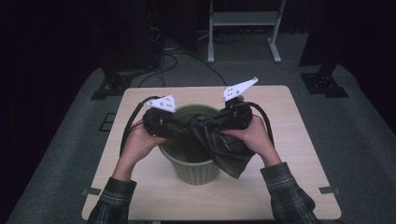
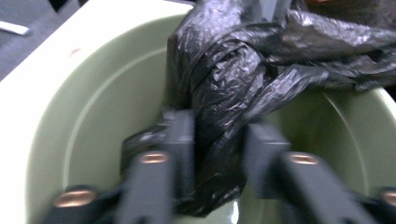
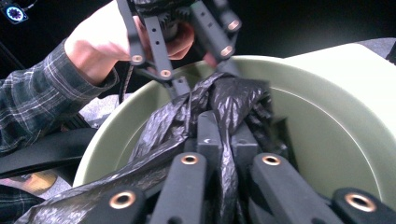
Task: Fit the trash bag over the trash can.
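A pale green bin [image 1: 194, 169] stands upright on the wooden table [image 1: 289, 140]. Over its mouth a crumpled black plastic bag [image 1: 229, 150] hangs, part of it draped over the bin's right front rim. My left gripper [image 1: 186, 130] comes in from the left. In the left gripper view the bag [image 2: 219, 79] fills the gap between its jaws [image 2: 218, 135], which press on it above the bin's inside [image 2: 107, 93]. My right gripper [image 3: 227, 128] is shut on a twisted fold of the bag [image 3: 233, 98], with the left gripper [image 3: 205, 77] facing it across the bin [image 3: 336, 116].
The bin sits near the table's front middle, with bare tabletop to either side. Beyond the table are a white frame stand [image 1: 243, 18], floor cables [image 1: 177, 60] and two black stand bases [image 1: 112, 84] [image 1: 324, 81]. Plaid sleeves [image 1: 285, 191] enter from the bottom.
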A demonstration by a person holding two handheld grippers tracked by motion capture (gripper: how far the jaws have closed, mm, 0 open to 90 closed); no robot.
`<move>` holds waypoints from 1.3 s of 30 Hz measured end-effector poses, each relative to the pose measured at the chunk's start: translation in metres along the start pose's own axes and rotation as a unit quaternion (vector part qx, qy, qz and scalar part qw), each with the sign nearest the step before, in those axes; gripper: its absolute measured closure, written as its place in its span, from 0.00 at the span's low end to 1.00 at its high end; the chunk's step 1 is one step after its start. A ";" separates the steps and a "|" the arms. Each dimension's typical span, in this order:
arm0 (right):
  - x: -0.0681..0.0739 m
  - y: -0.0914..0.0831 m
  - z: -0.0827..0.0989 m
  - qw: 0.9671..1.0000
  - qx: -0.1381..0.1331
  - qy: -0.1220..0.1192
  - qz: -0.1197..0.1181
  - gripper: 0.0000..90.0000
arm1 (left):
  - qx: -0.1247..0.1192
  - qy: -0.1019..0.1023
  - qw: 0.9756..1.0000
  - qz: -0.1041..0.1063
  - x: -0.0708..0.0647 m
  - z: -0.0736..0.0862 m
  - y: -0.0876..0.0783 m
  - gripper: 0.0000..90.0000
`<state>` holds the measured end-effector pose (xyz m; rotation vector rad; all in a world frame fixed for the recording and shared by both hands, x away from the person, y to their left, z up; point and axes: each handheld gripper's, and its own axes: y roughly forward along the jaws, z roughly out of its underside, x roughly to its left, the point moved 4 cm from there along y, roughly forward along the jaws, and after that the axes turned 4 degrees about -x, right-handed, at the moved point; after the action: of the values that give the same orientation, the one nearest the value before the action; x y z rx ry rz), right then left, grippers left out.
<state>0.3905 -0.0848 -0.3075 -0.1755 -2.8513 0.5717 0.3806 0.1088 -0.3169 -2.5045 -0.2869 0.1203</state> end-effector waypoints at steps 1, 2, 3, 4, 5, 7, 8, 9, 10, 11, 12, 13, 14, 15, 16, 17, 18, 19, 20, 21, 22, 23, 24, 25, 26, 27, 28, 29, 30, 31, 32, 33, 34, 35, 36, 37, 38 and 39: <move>0.000 -0.001 0.000 1.000 0.000 0.000 0.002 0.88 | 0.003 -0.005 1.000 0.002 0.000 0.001 0.000 0.92; -0.001 -0.001 0.000 1.000 0.000 0.001 0.006 0.84 | 0.009 -0.007 1.000 0.002 0.000 0.002 -0.001 0.96; -0.002 -0.003 0.001 1.000 0.000 0.004 0.009 0.84 | 0.007 -0.013 1.000 0.002 0.000 0.003 -0.002 0.98; -0.002 -0.004 0.001 1.000 0.001 0.005 0.009 0.82 | 0.008 -0.022 1.000 0.002 0.000 0.004 -0.003 0.99; -0.003 -0.005 0.002 1.000 0.002 0.005 0.012 0.79 | 0.012 -0.025 1.000 0.002 0.001 0.006 -0.004 0.99; -0.004 -0.008 0.005 1.000 0.003 0.004 0.021 0.77 | 0.010 -0.033 0.999 -0.002 0.002 0.009 -0.008 0.99; -0.004 -0.011 0.006 1.000 0.002 0.005 0.025 0.76 | 0.010 -0.034 0.999 -0.004 0.002 0.010 -0.009 0.99; -0.005 -0.013 0.007 1.000 0.001 0.007 0.026 0.75 | 0.008 -0.033 0.999 -0.007 0.002 0.011 -0.011 0.99; -0.006 -0.015 0.009 1.000 0.000 0.008 0.029 0.74 | 0.005 -0.035 0.999 -0.007 0.002 0.012 -0.013 0.99; -0.006 -0.018 0.011 0.999 0.001 0.008 0.035 0.72 | 0.001 -0.035 0.999 -0.011 0.002 0.012 -0.014 0.99; -0.008 -0.020 0.013 0.999 -0.001 0.010 0.038 0.71 | 0.000 -0.035 0.999 -0.018 0.002 0.012 -0.016 0.99; -0.008 -0.023 0.014 0.999 -0.002 0.009 0.041 0.69 | -0.001 -0.036 0.999 -0.021 0.002 0.012 -0.017 0.99; -0.008 -0.026 0.015 0.999 -0.003 0.010 0.046 0.69 | 0.000 -0.035 0.999 -0.023 0.002 0.012 -0.018 0.99; -0.009 -0.029 0.016 0.999 -0.004 0.010 0.049 0.67 | 0.000 -0.037 0.999 -0.027 0.002 0.012 -0.019 0.99; -0.008 -0.032 0.016 0.999 -0.007 0.009 0.054 0.66 | 0.002 -0.039 0.999 -0.033 0.003 0.013 -0.020 0.99; -0.008 -0.036 0.017 0.998 -0.007 0.008 0.057 0.66 | 0.002 -0.041 0.998 -0.038 0.004 0.013 -0.020 0.99; -0.007 -0.039 0.018 0.998 -0.006 0.007 0.062 0.66 | 0.001 -0.042 0.998 -0.042 0.005 0.014 -0.022 0.99; -0.007 -0.043 0.019 0.998 -0.006 0.005 0.069 0.65 | -0.001 -0.043 0.998 -0.042 0.005 0.014 -0.022 0.99; -0.007 -0.046 0.020 0.997 -0.006 0.004 0.073 0.64 | -0.003 -0.042 0.998 -0.043 0.005 0.015 -0.023 0.99; -0.007 -0.051 0.022 0.997 -0.006 0.004 0.077 0.63 | -0.004 -0.041 0.998 -0.044 0.006 0.015 -0.025 0.99; -0.007 -0.058 0.024 0.996 -0.010 0.006 0.086 0.62 | -0.004 -0.041 0.998 -0.044 0.005 0.016 -0.026 0.99; -0.008 -0.063 0.027 0.996 -0.012 0.008 0.090 0.62 | -0.004 -0.041 0.998 -0.046 0.006 0.016 -0.026 0.99; -0.008 -0.069 0.029 0.995 -0.015 0.011 0.094 0.62 | -0.004 -0.041 0.998 -0.046 0.005 0.017 -0.027 0.99; -0.009 -0.074 0.031 0.995 -0.018 0.012 0.100 0.61 | -0.003 -0.041 0.998 -0.047 0.005 0.017 -0.028 0.99; -0.010 -0.079 0.033 0.994 -0.021 0.014 0.104 0.61 | -0.004 -0.041 0.998 -0.046 0.004 0.018 -0.029 0.99; -0.011 -0.084 0.036 0.994 -0.024 0.016 0.107 0.60 | -0.004 -0.039 0.998 -0.047 0.004 0.018 -0.030 0.99; -0.012 -0.091 0.039 0.993 -0.027 0.020 0.115 0.59 | -0.004 -0.039 0.998 -0.047 0.003 0.019 -0.030 0.99; -0.013 -0.095 0.041 0.992 -0.030 0.022 0.119 0.57 | -0.004 -0.039 0.998 -0.046 0.003 0.019 -0.031 0.99; -0.015 -0.100 0.044 0.991 -0.035 0.027 0.124 0.55 | -0.004 -0.040 0.998 -0.047 0.003 0.020 -0.031 0.99; -0.016 -0.105 0.046 0.990 -0.041 0.032 0.130 0.54 | -0.003 -0.042 0.998 -0.048 0.003 0.020 -0.032 0.99; -0.018 -0.110 0.049 0.989 -0.045 0.036 0.136 0.53 | -0.003 -0.042 0.998 -0.047 0.002 0.021 -0.032 0.99; -0.019 -0.113 0.051 0.988 -0.049 0.039 0.140 0.52 | -0.002 -0.041 0.998 -0.048 0.002 0.021 -0.032 0.99; -0.020 -0.116 0.053 0.987 -0.054 0.044 0.141 0.52 | -0.001 -0.042 0.998 -0.048 0.002 0.022 -0.032 0.99; -0.021 -0.118 0.056 0.987 -0.059 0.049 0.139 0.51 | -0.001 -0.043 0.998 -0.048 0.001 0.022 -0.032 0.99; -0.022 -0.120 0.058 0.987 -0.060 0.052 0.143 0.50 | -0.002 -0.041 0.998 -0.047 0.001 0.023 -0.032 0.99; -0.024 -0.120 0.061 0.986 -0.060 0.056 0.146 0.49 | -0.002 -0.041 0.998 -0.047 0.001 0.023 -0.032 0.99; -0.025 -0.120 0.063 0.986 -0.060 0.059 0.147 0.47 | -0.002 -0.043 0.998 -0.047 0.000 0.023 -0.032 0.99; -0.027 -0.119 0.064 0.985 -0.060 0.063 0.148 0.47 | -0.002 -0.042 0.998 -0.047 -0.001 0.023 -0.031 0.99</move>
<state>0.3919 -0.2220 -0.3238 -0.6414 -2.7530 0.4229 0.3708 0.1463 -0.3172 -2.4891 -0.4382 0.1877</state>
